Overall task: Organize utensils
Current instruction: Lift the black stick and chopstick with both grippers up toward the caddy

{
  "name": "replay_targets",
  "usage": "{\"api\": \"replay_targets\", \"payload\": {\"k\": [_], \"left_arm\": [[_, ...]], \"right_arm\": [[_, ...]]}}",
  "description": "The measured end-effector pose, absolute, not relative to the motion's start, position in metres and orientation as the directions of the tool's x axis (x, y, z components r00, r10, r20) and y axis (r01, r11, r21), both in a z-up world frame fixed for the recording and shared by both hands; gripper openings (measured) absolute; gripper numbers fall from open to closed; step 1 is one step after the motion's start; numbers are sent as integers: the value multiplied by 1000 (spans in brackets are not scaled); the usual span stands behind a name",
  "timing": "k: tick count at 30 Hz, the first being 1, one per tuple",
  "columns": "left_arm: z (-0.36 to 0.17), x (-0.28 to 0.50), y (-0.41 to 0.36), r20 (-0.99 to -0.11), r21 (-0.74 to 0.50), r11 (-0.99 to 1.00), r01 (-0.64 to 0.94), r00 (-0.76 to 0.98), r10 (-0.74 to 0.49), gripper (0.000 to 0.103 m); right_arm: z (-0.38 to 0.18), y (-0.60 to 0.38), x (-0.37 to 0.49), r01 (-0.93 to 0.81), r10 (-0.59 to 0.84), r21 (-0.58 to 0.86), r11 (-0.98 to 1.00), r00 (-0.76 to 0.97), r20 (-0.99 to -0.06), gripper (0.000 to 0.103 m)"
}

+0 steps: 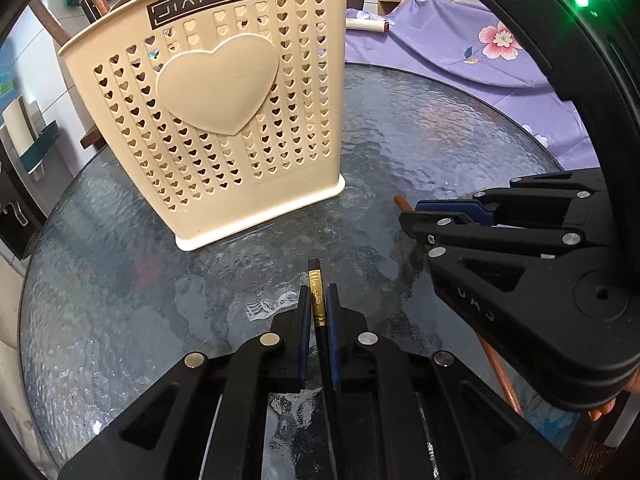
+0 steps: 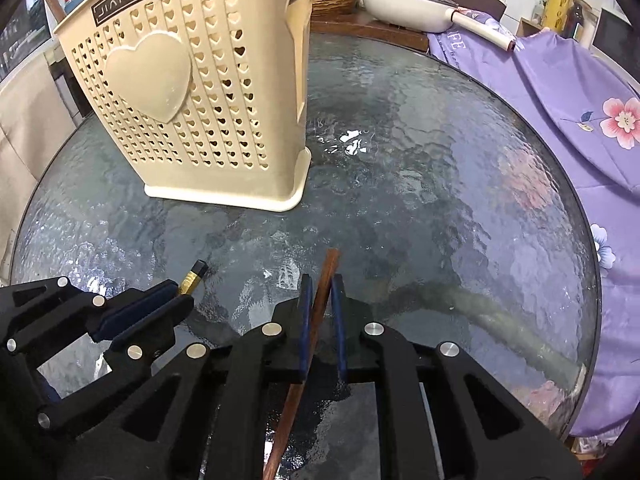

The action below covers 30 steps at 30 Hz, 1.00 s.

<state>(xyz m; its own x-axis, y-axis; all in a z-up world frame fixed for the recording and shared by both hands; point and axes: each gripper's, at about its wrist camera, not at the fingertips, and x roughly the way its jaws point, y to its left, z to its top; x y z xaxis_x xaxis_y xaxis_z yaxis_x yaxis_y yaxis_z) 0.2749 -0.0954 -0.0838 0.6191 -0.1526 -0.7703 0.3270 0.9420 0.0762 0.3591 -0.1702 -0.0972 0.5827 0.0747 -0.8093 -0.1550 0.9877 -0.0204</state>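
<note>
Tabletop [image 1: 420, 128]: round and topped with rippled glass, it fills most of both your wrist views.
Purple cloth [image 2: 560, 92]: floral fabric drapes past the tabletop rim at 2 o'clock in your right wrist view, and at 1 o'clock in your left one.
Utensil holder [image 1: 224, 112]: the cream plastic caddy stands upright on the tabletop at 11 o'clock in both views. It is pierced with small hearts, carries one large raised heart, and reads JIANHAO along the top.
Pan [image 2: 404, 4]: a white pan sits beyond the far tabletop rim at 1 o'clock in your right wrist view.
Right gripper [image 2: 321, 292]: your jaws are clenched on the brown chopstick. In your left wrist view this gripper shows at 3 o'clock.
Left gripper [image 1: 318, 300]: your jaws are clenched on the black chopstick. In your right wrist view this gripper shows at 8 o'clock.
Brown chopstick [image 2: 330, 266]: its end pokes out past your right jaws toward 12 o'clock, well short of the utensil holder.
Black chopstick [image 1: 315, 288]: its gold-banded end pokes out past your left jaws toward the holder's base, apart from it.
</note>
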Motion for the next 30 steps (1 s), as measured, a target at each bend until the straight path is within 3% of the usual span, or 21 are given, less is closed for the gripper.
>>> {"api": "replay_targets", "payload": {"k": [19,30], "left_arm": [[-44,277,-63,-737,-36,949,314,632,-238,7],[-3,260,-40,-671,-78,951,299,690,-272,7]], "right_arm": [[-66,-193,354,-178,280,216,960,616,-736,7],[-20,-195,332,-241,334,232,942,689,-644,7]]}}
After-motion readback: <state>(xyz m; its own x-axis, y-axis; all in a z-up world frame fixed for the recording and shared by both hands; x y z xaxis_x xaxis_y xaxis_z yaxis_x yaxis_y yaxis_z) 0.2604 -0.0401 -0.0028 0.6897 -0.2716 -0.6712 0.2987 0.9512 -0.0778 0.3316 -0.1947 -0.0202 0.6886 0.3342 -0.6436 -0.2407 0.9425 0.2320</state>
